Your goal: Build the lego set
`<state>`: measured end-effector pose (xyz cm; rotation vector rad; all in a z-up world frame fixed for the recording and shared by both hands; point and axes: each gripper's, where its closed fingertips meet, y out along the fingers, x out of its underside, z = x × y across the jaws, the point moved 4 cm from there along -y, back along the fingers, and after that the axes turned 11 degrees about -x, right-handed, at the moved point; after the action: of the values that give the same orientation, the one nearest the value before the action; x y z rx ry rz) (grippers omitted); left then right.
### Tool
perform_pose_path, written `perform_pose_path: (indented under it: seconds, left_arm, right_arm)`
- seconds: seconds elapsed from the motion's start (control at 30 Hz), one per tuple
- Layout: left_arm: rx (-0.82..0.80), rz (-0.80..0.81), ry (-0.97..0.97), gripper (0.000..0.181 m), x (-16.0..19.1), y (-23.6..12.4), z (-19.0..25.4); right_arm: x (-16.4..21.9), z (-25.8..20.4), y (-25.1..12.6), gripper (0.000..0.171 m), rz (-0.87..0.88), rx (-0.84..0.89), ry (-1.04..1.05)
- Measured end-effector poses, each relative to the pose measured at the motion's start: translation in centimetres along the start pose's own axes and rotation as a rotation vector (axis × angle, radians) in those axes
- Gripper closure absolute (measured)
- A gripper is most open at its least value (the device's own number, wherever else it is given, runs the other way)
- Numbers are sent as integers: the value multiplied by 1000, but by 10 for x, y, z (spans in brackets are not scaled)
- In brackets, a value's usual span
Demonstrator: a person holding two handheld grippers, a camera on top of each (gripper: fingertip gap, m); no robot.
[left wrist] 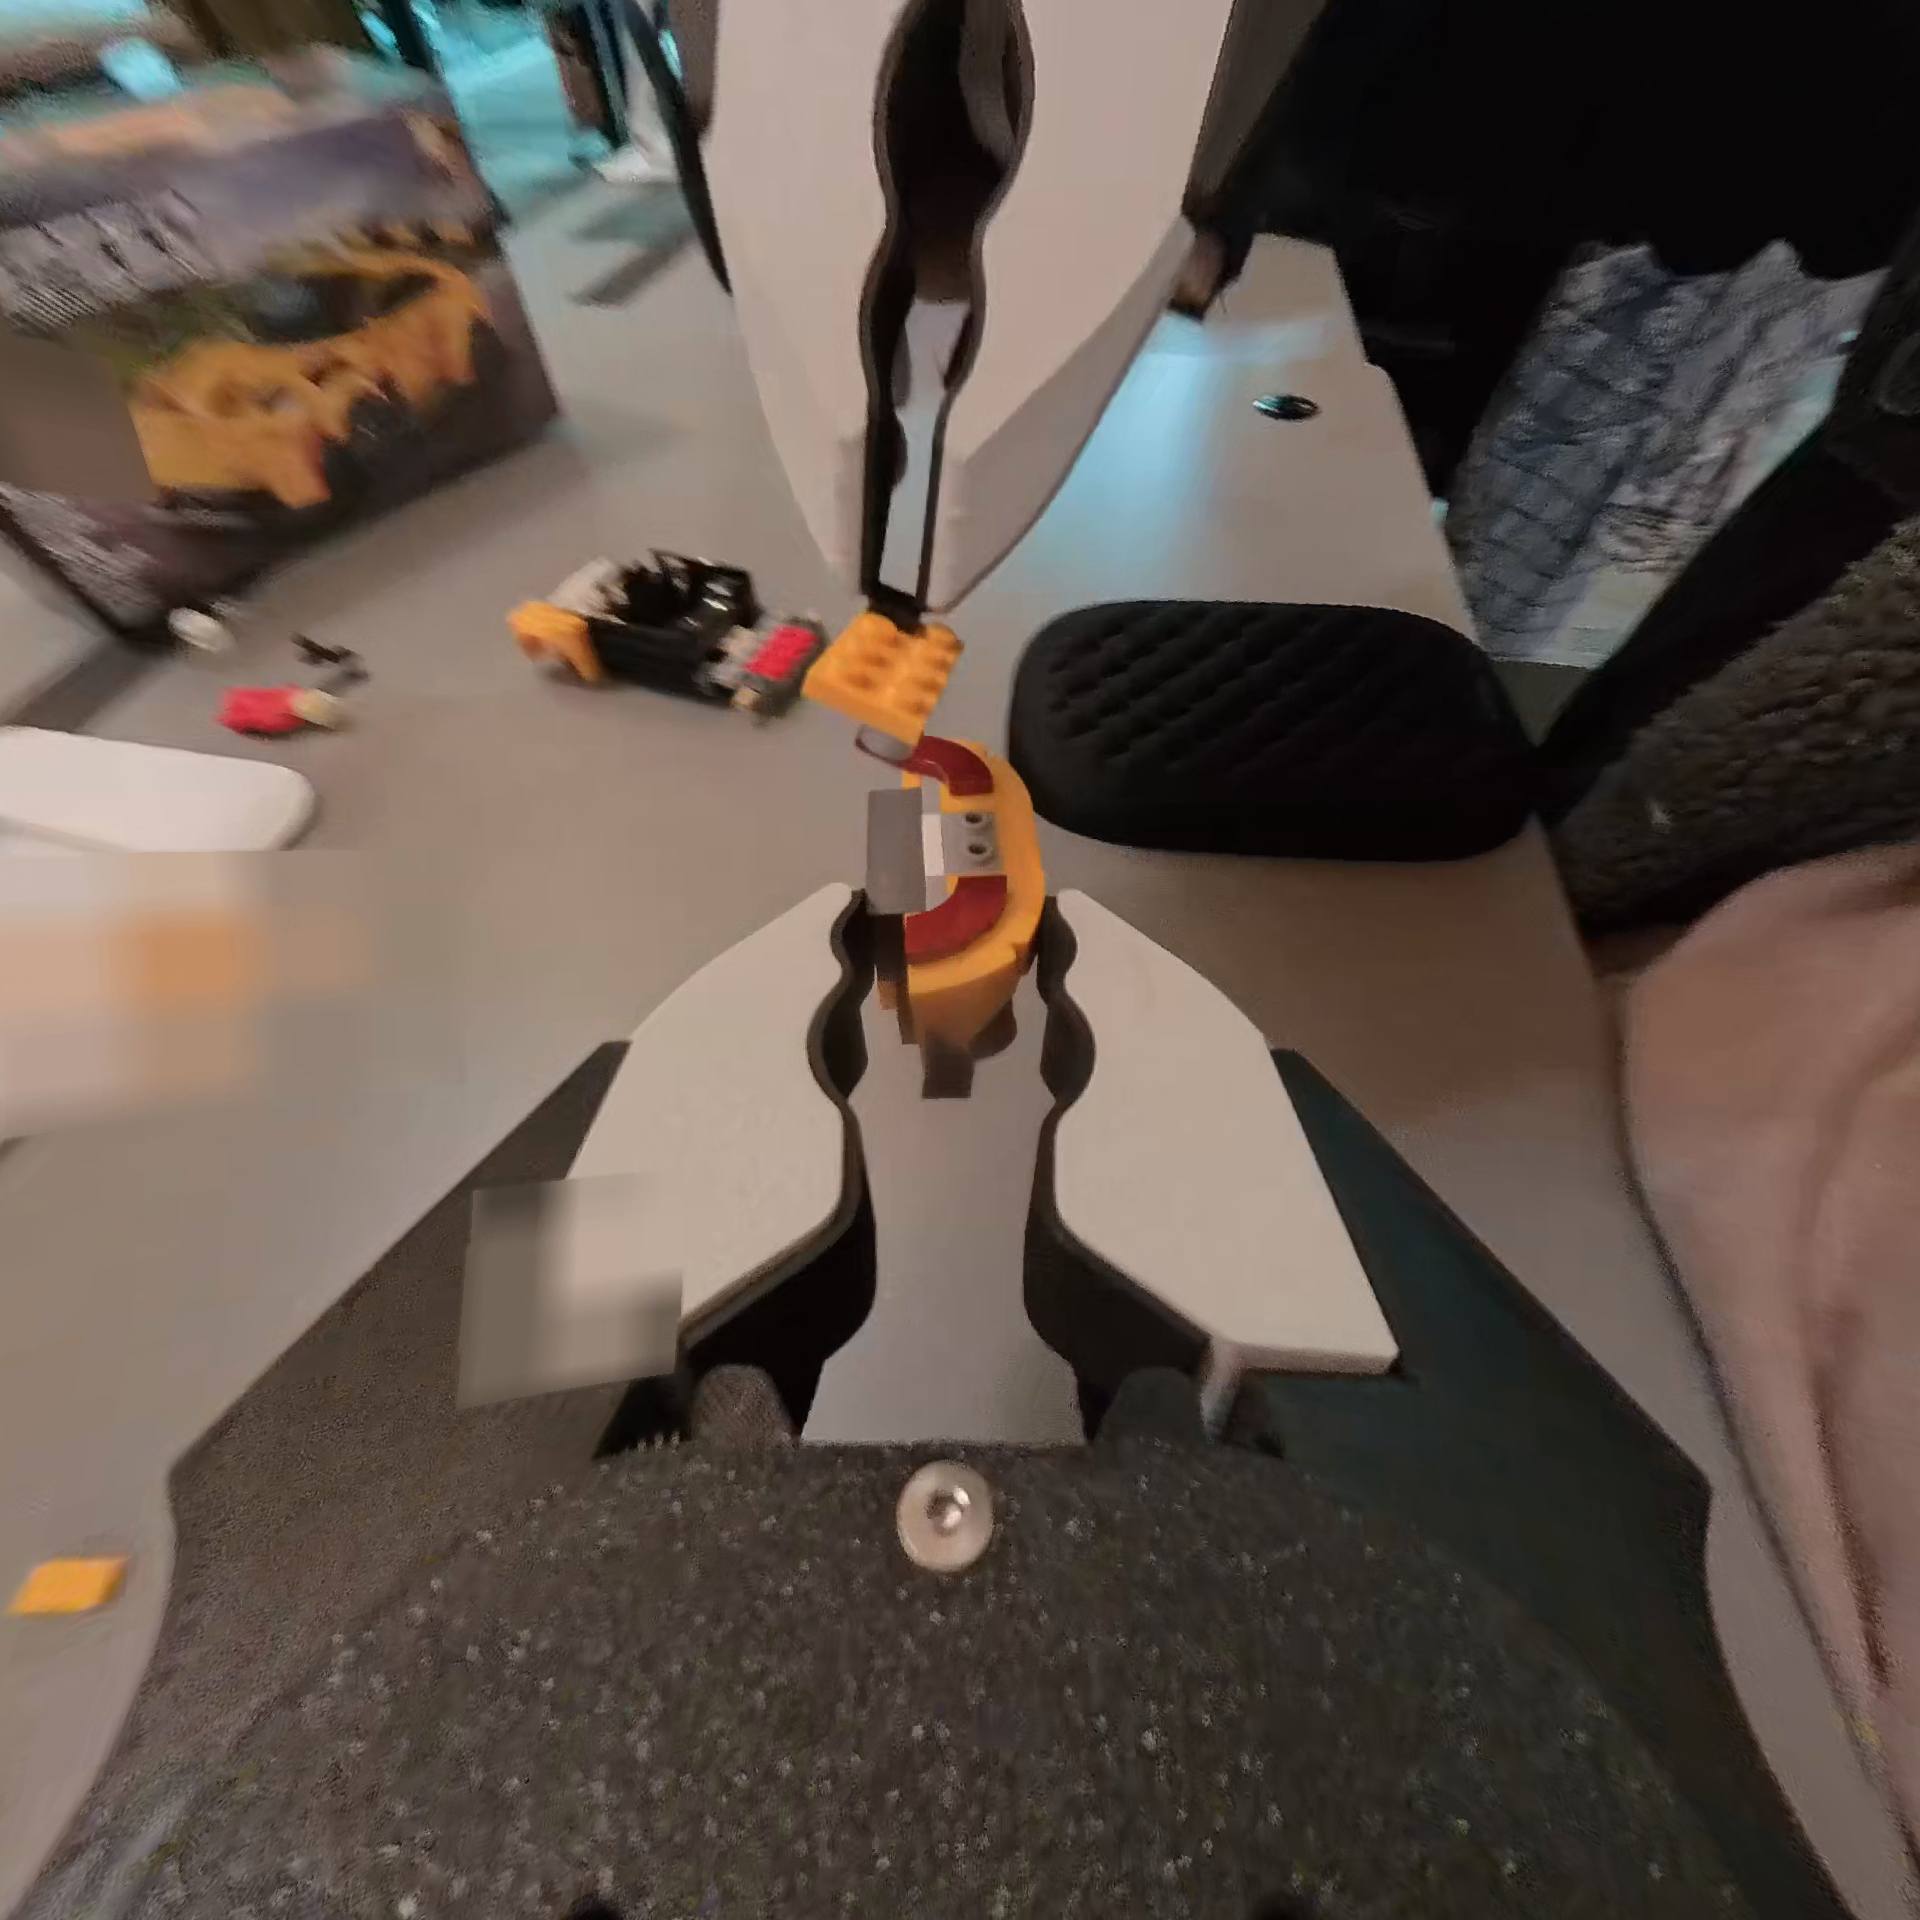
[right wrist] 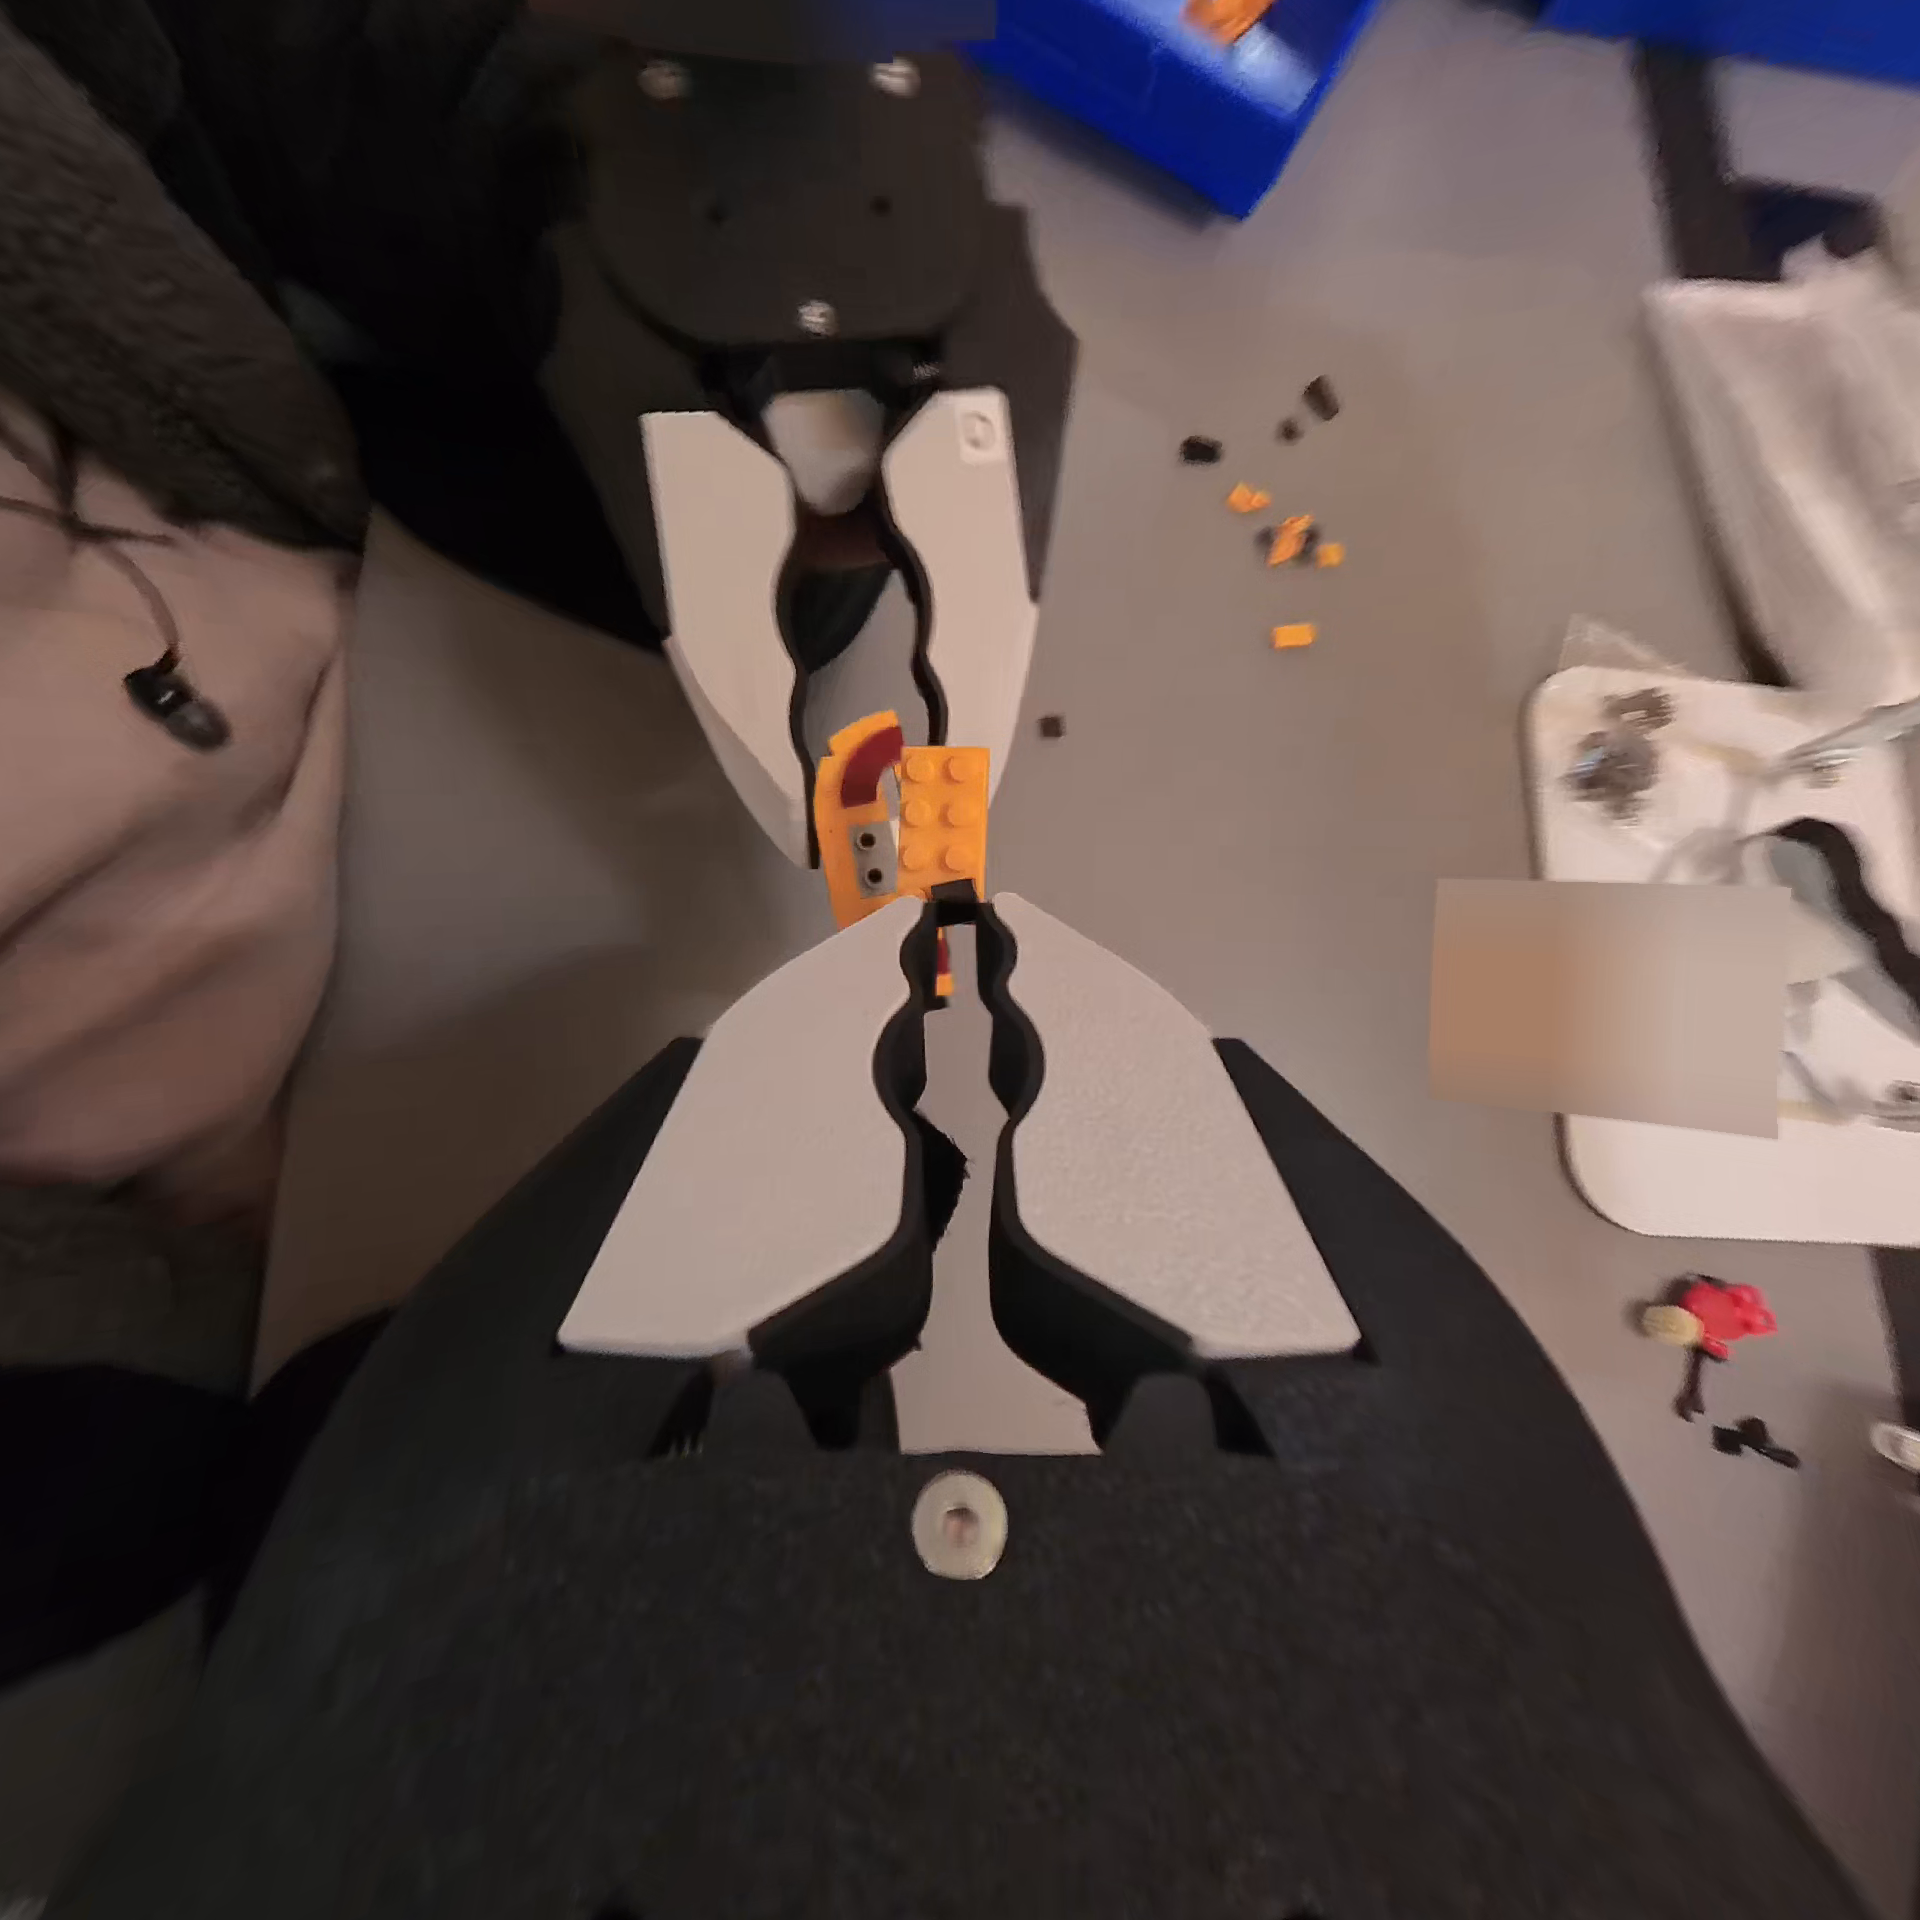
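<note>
two tools meet mid-air: left tool [left wrist: 951, 914] pinching the curved orange piece [left wrist: 997, 831], right tool [right wrist: 954, 902] pinching an orange plate [right wrist: 940, 821]. half-built car [left wrist: 675, 639] waits at ten o'clock on the desk [left wrist: 623, 810]; loose bits [right wrist: 1288, 540] remain.

Printed box [left wrist: 260, 384], left wrist view: smeared by motion blur, cut by the left edge; loose red piece [left wrist: 272, 709] beside it too blurred to identify; small orange tile [left wrist: 68, 1584] near the lower left edge, shape indistinct; orange arched assembly [left wrist: 971, 914], lower end hidden between the left gripper [left wrist: 951, 925] fingers. Blue bin [right wrist: 1164, 94], right wrist view: cropped by the top edge; scattered black and orange bits [right wrist: 1288, 540] too small to tell apart; white tray [right wrist: 1621, 1184] cut by the right edge.
</note>
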<state>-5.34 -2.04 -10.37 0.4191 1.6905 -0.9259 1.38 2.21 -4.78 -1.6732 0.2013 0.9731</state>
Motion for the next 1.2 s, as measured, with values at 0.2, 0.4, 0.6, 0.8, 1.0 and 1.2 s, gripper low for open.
perform_pose_path:
  seconds: [0.2,0.4,0.6,0.8,1.0,1.2]
  left_arm:
    - [227,-117,-102,151,21,17,5]
    - [289,-101,-199,151,23,15,2]
    - [306,-148,-243,151,30,17,0]
    - [296,-221,-234,151,40,22,1]
    - [265,-311,-198,151,51,28,3]
    - [232,-372,-143,150,58,32,6]
  right_arm:
    - [24,-2,24,165,8,-211,109]
    - [37,0,36,164,59,-336,223]
    - [40,4,43,164,7,-380,245]
    - [52,6,55,164,-42,-404,275]
    - [63,6,66,164,-74,-393,309]
    - [64,4,70,164,-124,-359,315]
